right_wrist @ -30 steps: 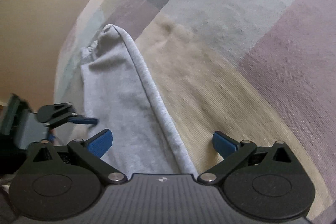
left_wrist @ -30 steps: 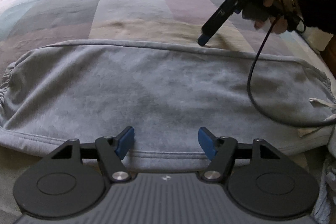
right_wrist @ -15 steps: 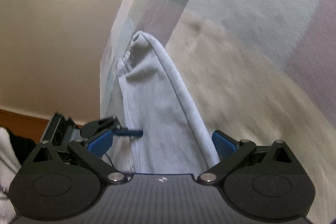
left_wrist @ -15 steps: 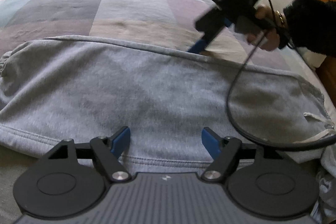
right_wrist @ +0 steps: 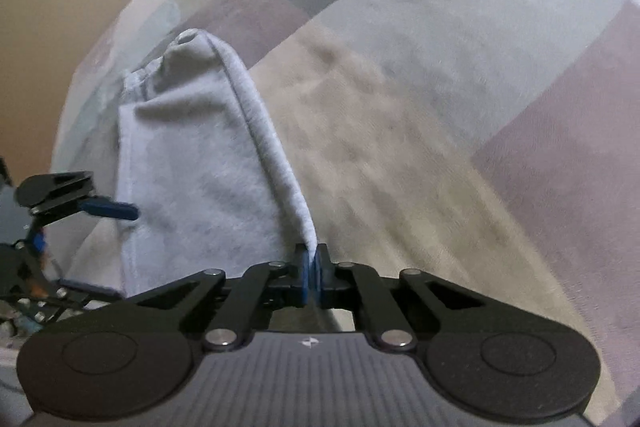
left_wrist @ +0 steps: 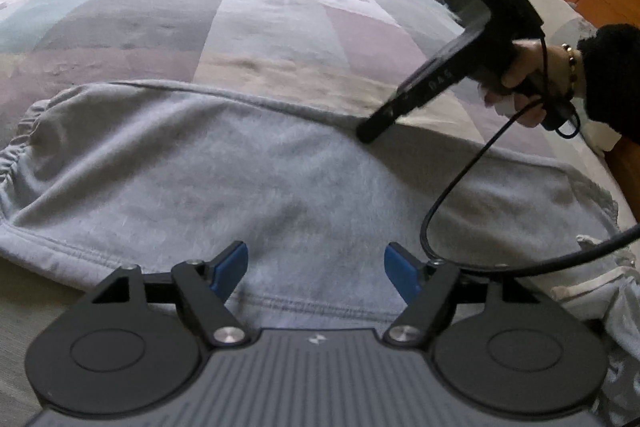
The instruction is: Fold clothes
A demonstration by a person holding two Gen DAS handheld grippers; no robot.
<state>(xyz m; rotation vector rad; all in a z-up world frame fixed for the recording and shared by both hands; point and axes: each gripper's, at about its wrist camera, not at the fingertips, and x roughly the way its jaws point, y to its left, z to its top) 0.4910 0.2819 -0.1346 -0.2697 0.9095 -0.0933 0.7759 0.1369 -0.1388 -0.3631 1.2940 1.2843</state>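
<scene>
1. Lying flat across the patchwork pastel bedspread [left_wrist: 280, 7]: grey fleece sweatpants [left_wrist: 260, 187], spread wide for folding.
2. Pinching the pants' far folded edge between closed blue pads: right gripper [right_wrist: 311, 269], probably gripping there for lifting that edge over.
3. Hovering spread open above the near hem, gripping nothing: left gripper [left_wrist: 316, 267], likely waiting to grip.

Black left gripper [left_wrist: 314, 269] with blue pads [left_wrist: 229, 265], silver screws; right hand [left_wrist: 520, 83] bare-skinned, beaded bracelet [left_wrist: 571, 61], fuzzy black sleeve [left_wrist: 612, 75], black cable [left_wrist: 452, 203].
</scene>
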